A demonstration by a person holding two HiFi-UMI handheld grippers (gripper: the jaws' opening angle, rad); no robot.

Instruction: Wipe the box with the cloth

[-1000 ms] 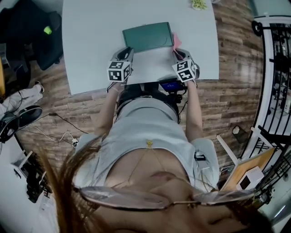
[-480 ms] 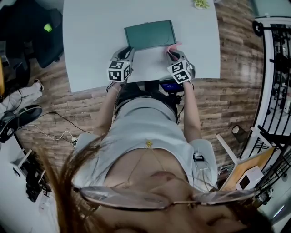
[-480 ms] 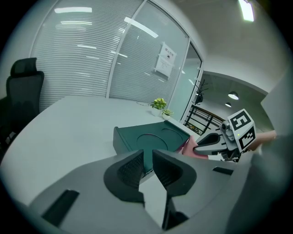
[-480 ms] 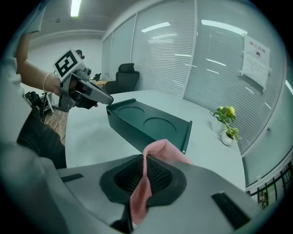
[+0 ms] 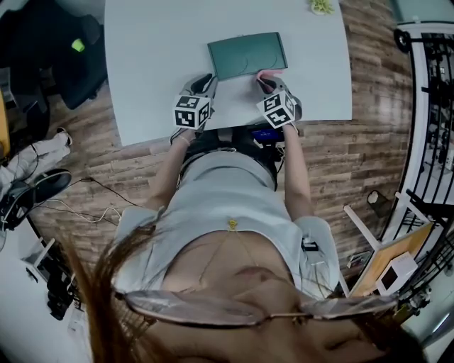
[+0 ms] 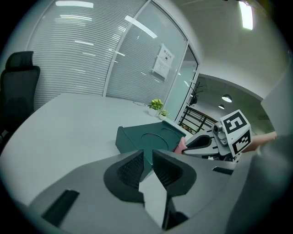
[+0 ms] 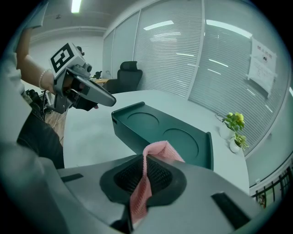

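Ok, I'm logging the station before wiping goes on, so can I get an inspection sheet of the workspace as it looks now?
Surface: pale table, no spills seen.
Job's things: dark green box lies flat on the table; pink cloth is at the box's near right edge, contact unclear.
Clutter: small potted plant at the table's far edge.
Grippers: left gripper has its jaws slightly apart and empty, by the box's near left corner; right gripper is shut on the cloth.
Cables: floor cables on the person's left; nothing seen on the table.
Surroundings: wood floor, black chair, black rack, glass wall with blinds.
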